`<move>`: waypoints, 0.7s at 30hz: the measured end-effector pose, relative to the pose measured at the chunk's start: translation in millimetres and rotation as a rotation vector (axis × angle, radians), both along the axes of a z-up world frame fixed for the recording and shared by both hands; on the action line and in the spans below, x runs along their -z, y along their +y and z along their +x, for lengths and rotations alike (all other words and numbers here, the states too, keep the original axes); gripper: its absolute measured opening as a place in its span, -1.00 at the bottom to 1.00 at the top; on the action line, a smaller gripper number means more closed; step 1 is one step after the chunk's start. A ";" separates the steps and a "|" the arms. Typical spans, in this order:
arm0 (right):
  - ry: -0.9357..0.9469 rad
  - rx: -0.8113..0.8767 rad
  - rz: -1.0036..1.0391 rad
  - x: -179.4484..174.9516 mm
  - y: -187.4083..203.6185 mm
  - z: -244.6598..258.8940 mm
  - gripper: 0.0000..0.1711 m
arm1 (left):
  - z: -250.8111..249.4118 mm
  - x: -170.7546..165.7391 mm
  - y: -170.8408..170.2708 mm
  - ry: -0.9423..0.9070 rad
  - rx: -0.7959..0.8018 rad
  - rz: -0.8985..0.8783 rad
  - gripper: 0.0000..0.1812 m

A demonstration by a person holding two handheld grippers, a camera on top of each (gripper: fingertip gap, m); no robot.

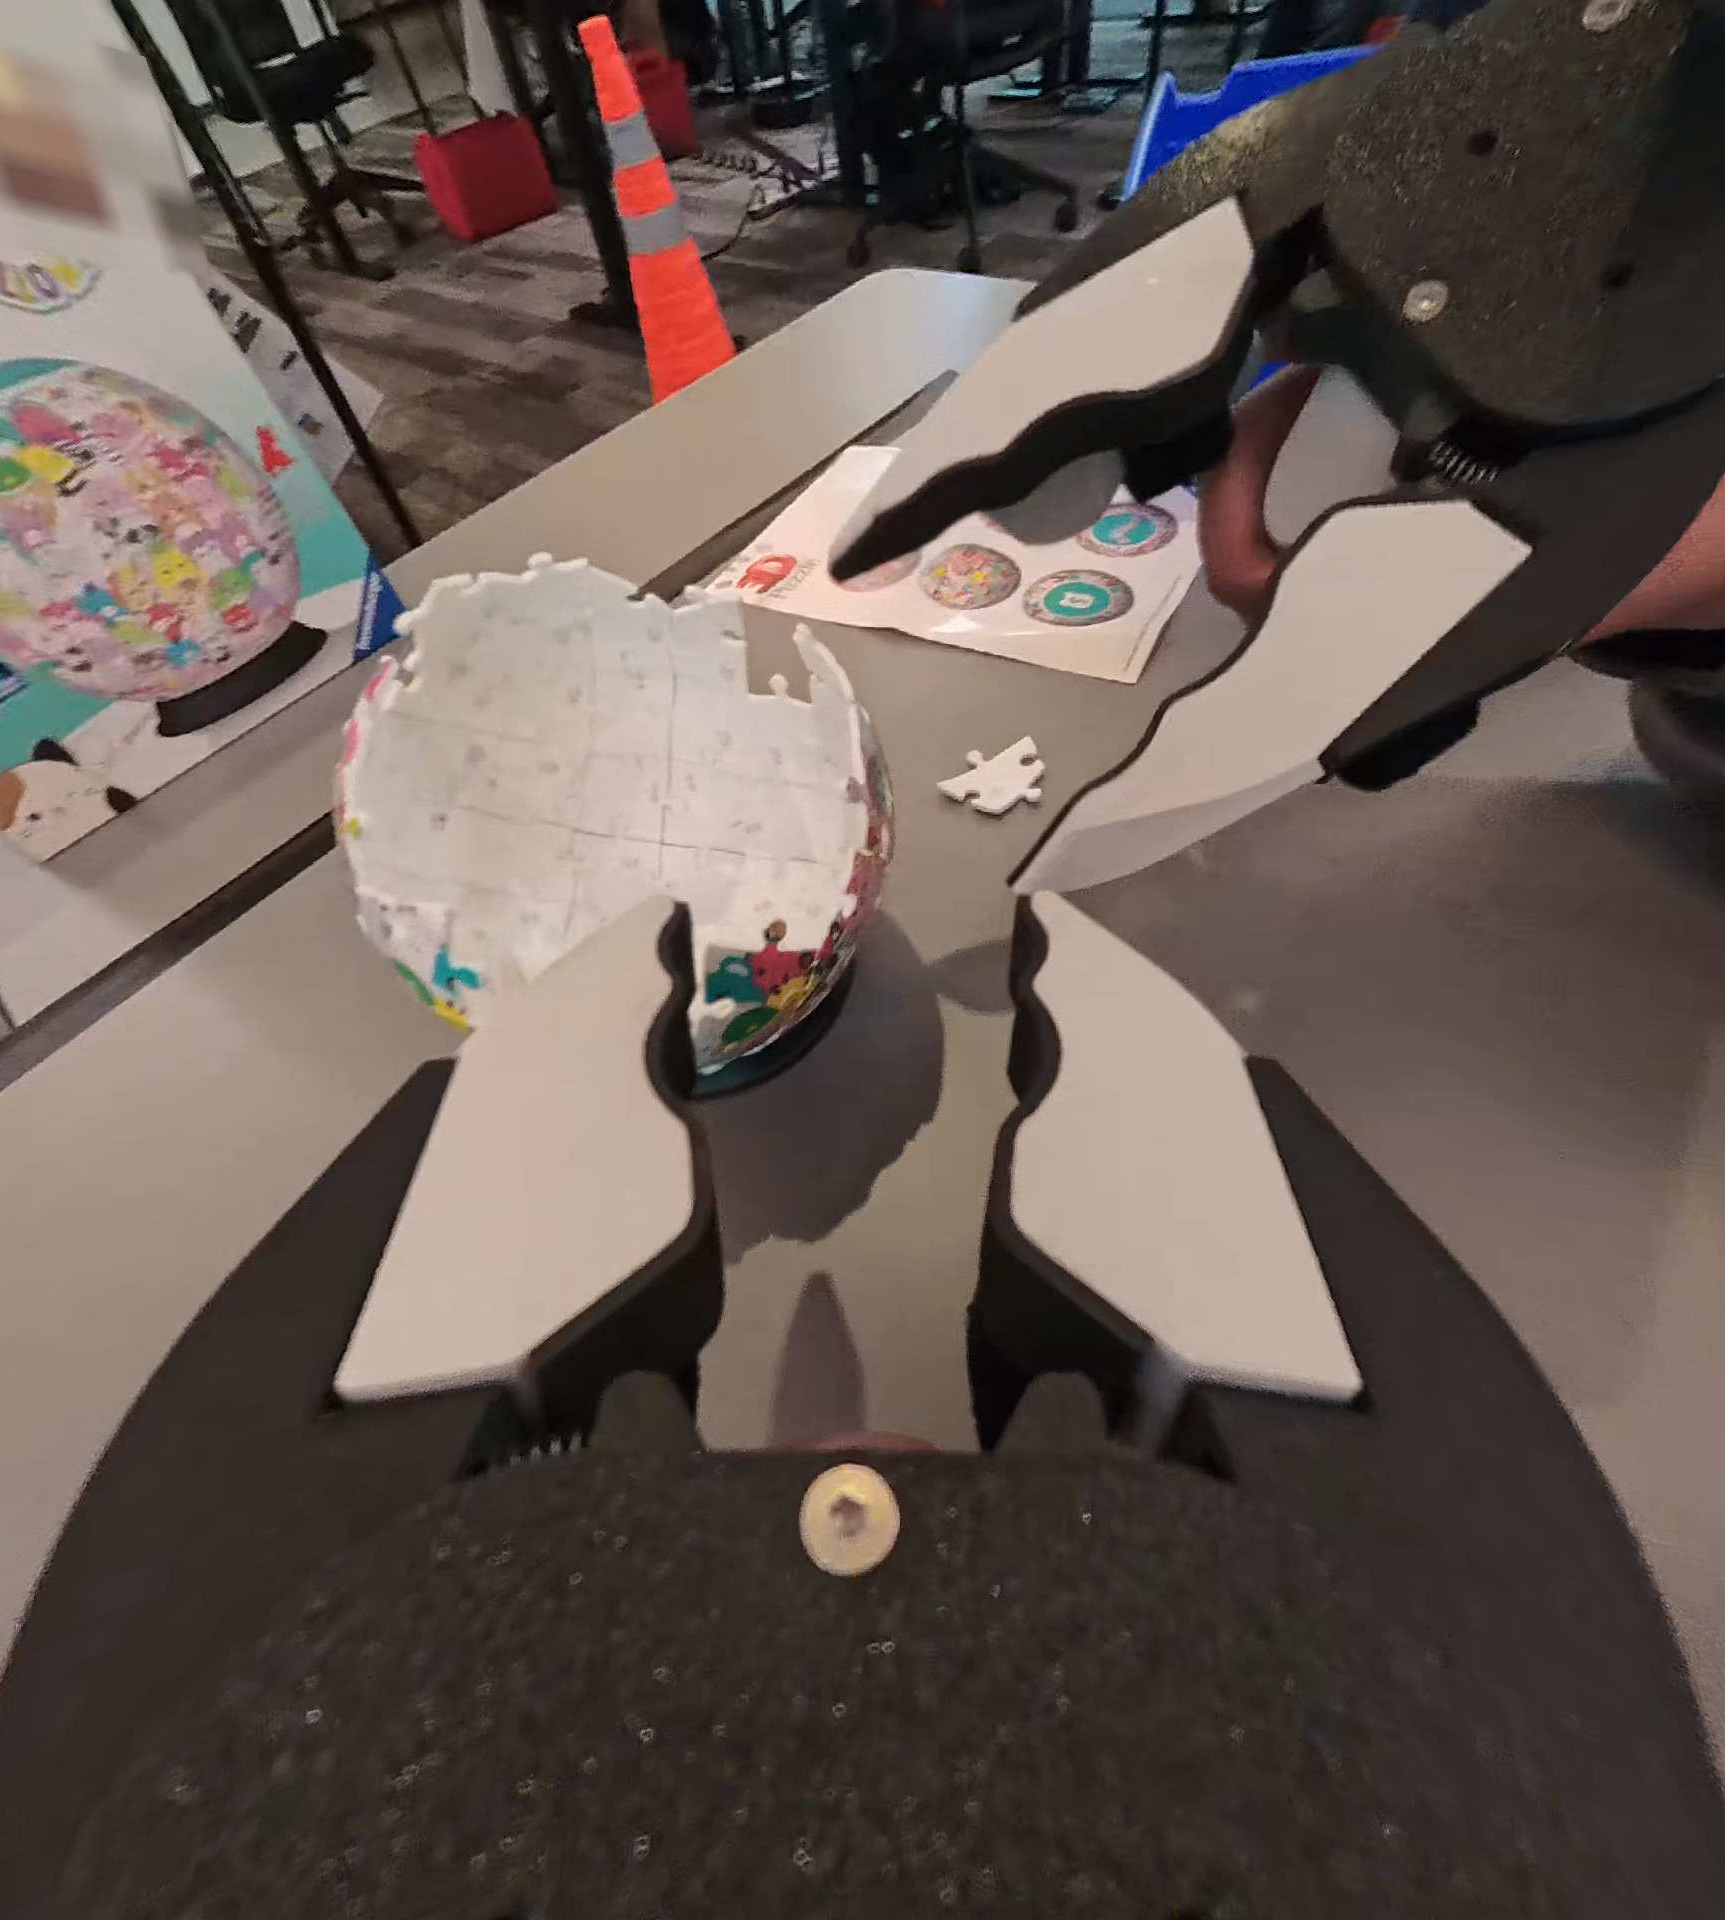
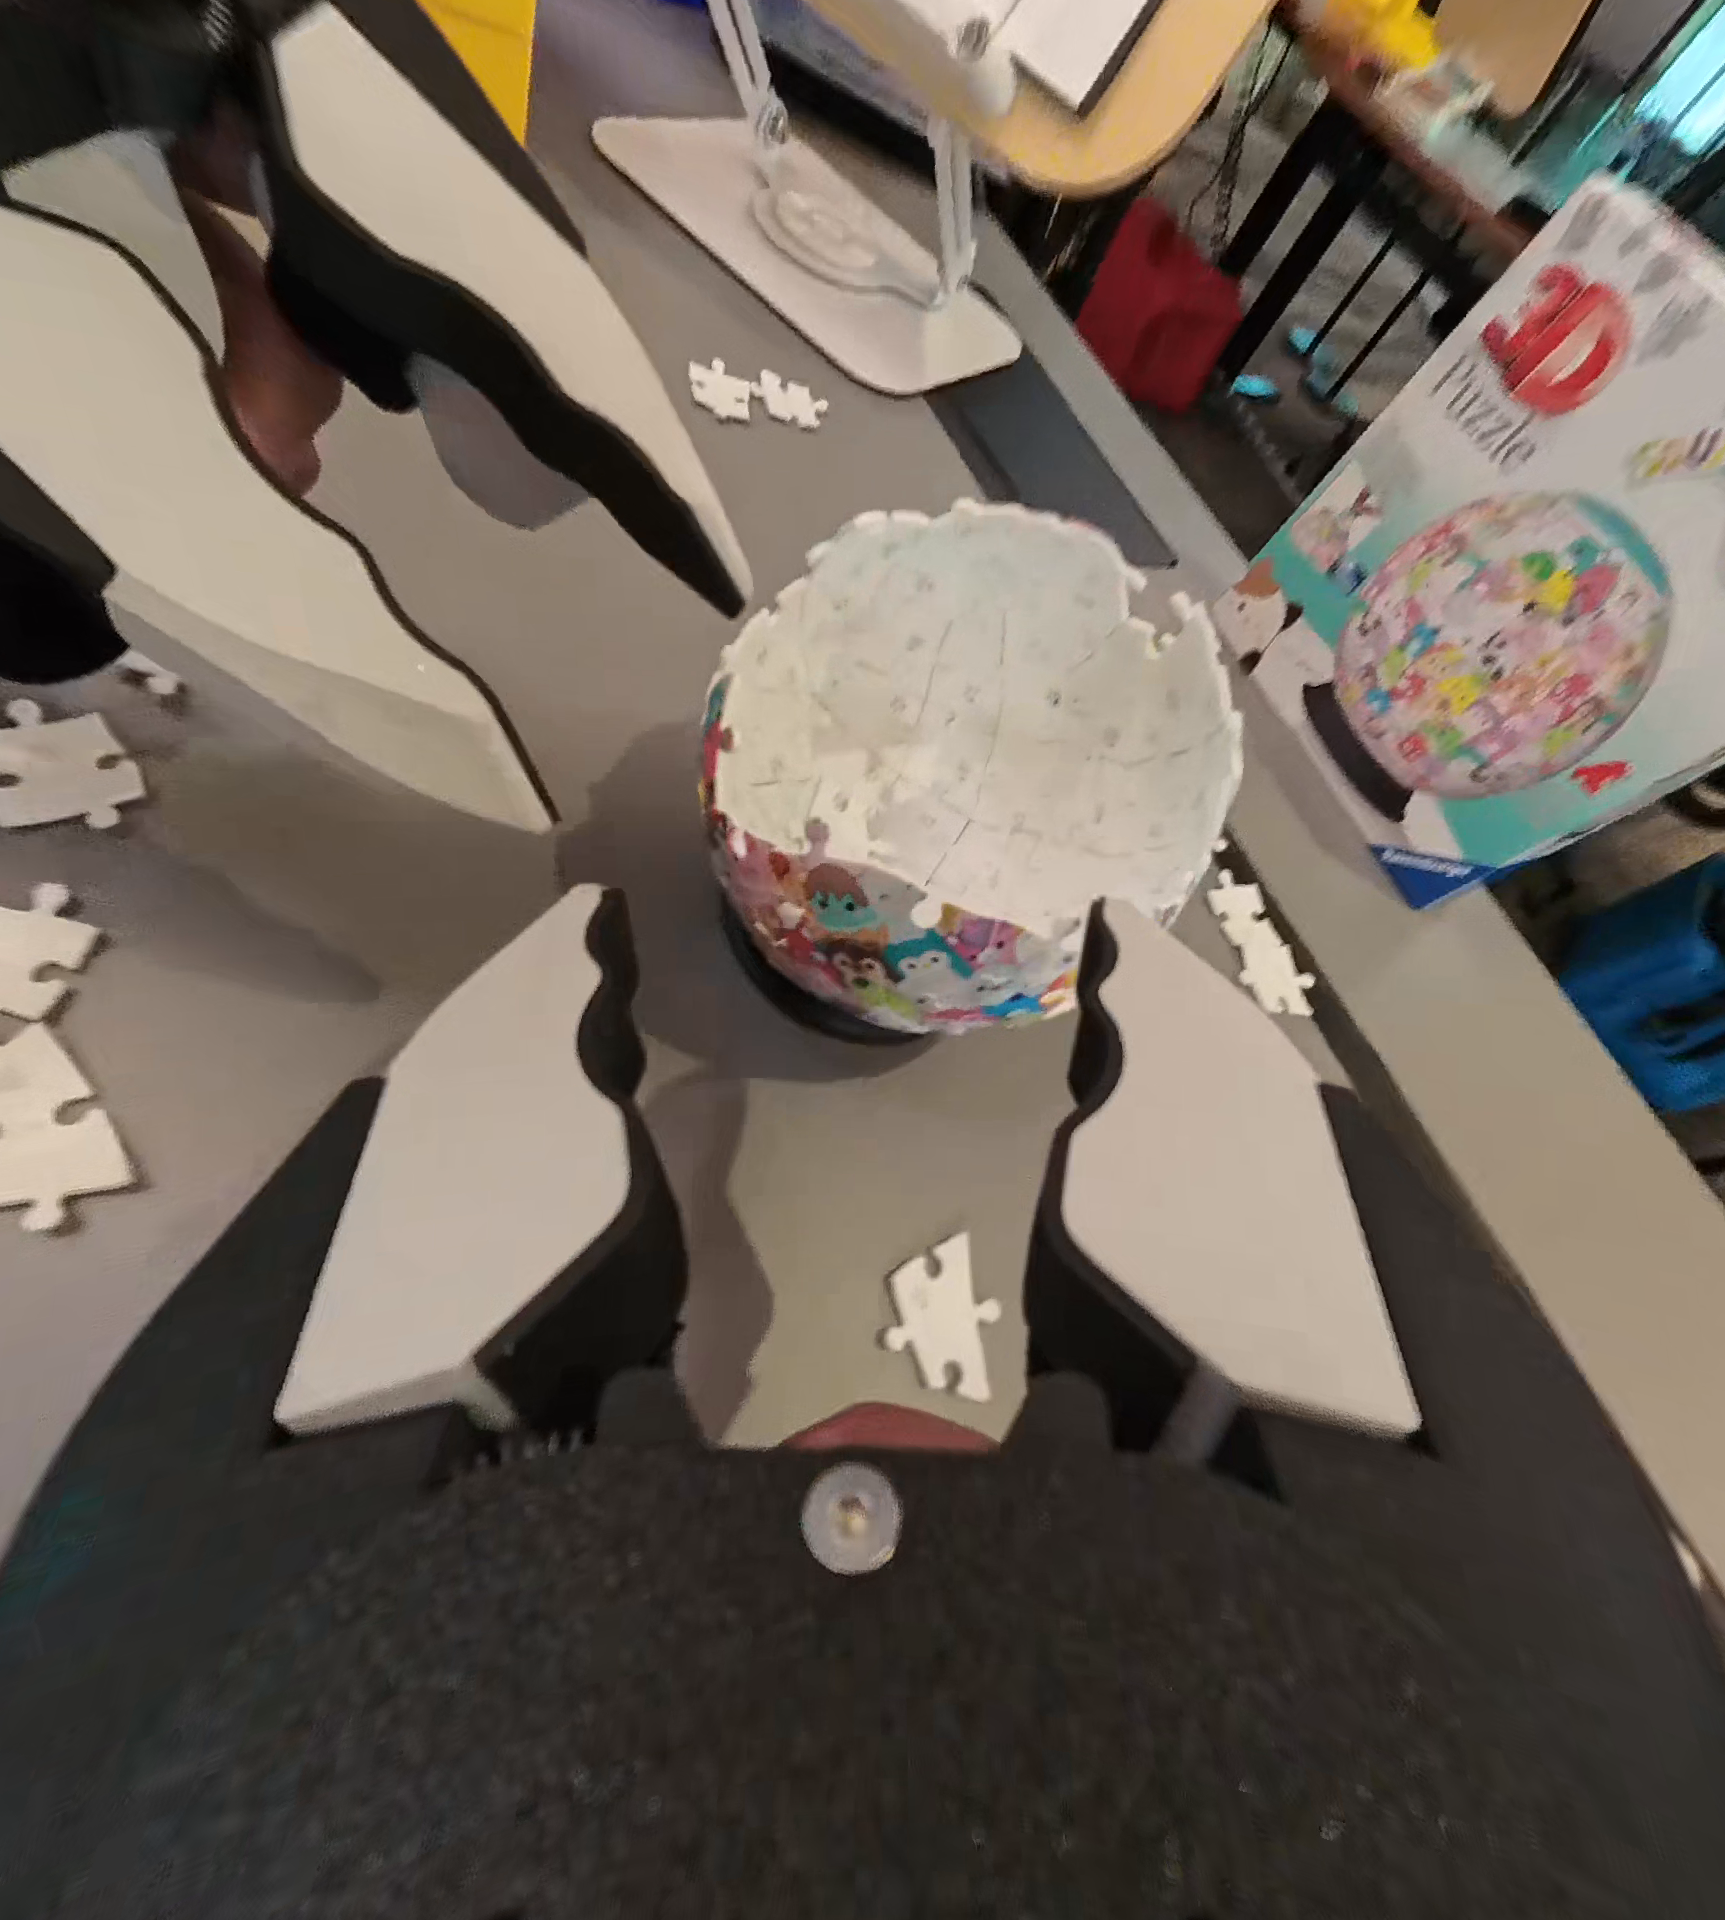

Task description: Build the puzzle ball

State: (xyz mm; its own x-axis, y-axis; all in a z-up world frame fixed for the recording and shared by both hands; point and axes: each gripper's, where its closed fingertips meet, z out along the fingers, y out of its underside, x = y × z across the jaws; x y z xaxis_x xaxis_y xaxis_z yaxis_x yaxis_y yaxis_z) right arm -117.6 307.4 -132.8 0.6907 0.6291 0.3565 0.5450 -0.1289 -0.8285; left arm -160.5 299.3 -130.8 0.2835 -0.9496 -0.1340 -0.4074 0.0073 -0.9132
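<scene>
printed writing on the puzzle box (image 2: 1523,582) and sheet (image 1: 983,582).

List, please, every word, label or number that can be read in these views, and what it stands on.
On the puzzle box: large coloured lettering and a blue corner logo, legible, but I do not copy writing.
On the sticker sheet: a red logo and small print, too small to read.
On the puzzle ball: tiny marks on the white inner faces, too blurred to read.
</scene>
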 end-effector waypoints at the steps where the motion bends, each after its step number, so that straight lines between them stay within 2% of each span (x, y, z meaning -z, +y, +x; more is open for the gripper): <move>1: -0.003 -0.009 0.015 -0.1 1.1 0.7 -0.05 | 2.6 2.0 0.3 0.001 0.014 -0.013 -0.35; 10: -0.052 -0.092 -0.025 14.6 9.9 -1.2 0.01 | 19.1 12.0 -14.7 -0.020 0.126 -0.127 -0.32; 21: -0.123 -0.072 -0.017 26.5 -0.3 -5.1 0.05 | 19.0 21.7 -18.3 -0.005 0.144 -0.195 -0.32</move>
